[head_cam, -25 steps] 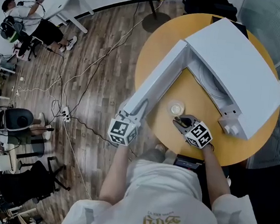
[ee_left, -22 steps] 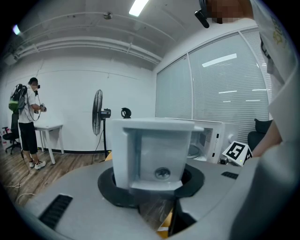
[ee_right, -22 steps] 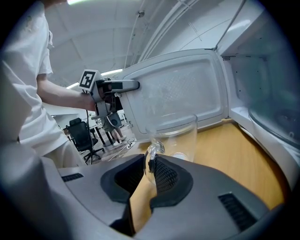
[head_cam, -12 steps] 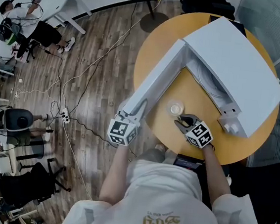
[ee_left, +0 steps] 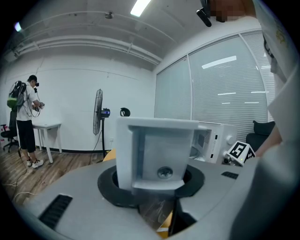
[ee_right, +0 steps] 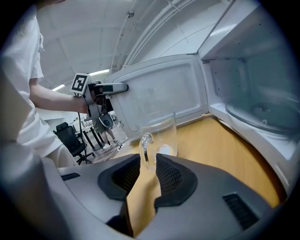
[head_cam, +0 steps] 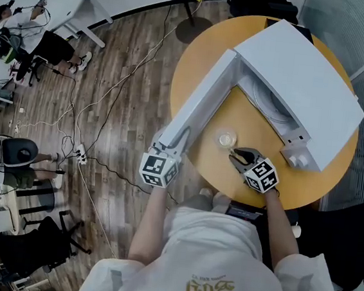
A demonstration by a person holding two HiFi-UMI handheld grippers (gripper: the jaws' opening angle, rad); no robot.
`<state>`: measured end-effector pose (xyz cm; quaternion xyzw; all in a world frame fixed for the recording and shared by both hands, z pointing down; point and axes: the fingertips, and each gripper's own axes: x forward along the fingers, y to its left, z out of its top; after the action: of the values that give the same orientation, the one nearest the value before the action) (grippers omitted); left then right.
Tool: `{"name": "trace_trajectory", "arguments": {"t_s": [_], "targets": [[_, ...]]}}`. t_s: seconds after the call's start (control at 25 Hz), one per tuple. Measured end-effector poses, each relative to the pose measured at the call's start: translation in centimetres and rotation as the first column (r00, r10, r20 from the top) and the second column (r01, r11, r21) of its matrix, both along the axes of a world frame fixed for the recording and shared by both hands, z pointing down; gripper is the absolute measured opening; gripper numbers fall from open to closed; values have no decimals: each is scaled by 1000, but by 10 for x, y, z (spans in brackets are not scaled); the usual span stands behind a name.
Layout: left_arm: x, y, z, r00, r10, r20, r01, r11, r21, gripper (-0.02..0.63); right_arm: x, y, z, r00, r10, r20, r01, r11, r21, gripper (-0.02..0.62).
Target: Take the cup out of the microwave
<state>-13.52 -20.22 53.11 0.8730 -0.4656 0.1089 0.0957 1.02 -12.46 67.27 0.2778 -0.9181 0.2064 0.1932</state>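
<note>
The left tool pinches the white microwave door open while the right tool, just spreading, straddles the handle of the clear glass cup, releasing it on the yellow bench.

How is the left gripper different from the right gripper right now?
The left gripper is shut on the microwave door. The right gripper is open; its fingers have just been opening, with the handle of the cup between them. The left gripper hangs beside the table; the right gripper is above it. Both carry a marker cube.
</note>
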Motion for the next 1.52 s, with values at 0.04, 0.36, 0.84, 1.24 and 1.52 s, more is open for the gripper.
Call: {"name": "trace_trajectory", "arguments": {"t_s": [0.04,0.36,0.84,1.24,1.52], "targets": [[0,0,-1,1000,5,-7,-5,1000,0,169,2,1,-4,1000,6,-1,-6,1000,6,119],[1,0,-3,998,41,-54,-41,999,4,175,32,-1,-43,977,205,63,-208,977,38,127],[-6,-2,-6,997,55,-62,-55,998,8,176,43,-1,-135,840,510,183,-537,830,150,100],[-4,-3,-1,995,70,-71,-70,998,3,176,39,11,-170,734,628,259,-676,712,191,14],[-5,-3,-4,995,74,-74,-73,997,9,178,45,10,-170,698,708,104,-708,662,245,14]]}}
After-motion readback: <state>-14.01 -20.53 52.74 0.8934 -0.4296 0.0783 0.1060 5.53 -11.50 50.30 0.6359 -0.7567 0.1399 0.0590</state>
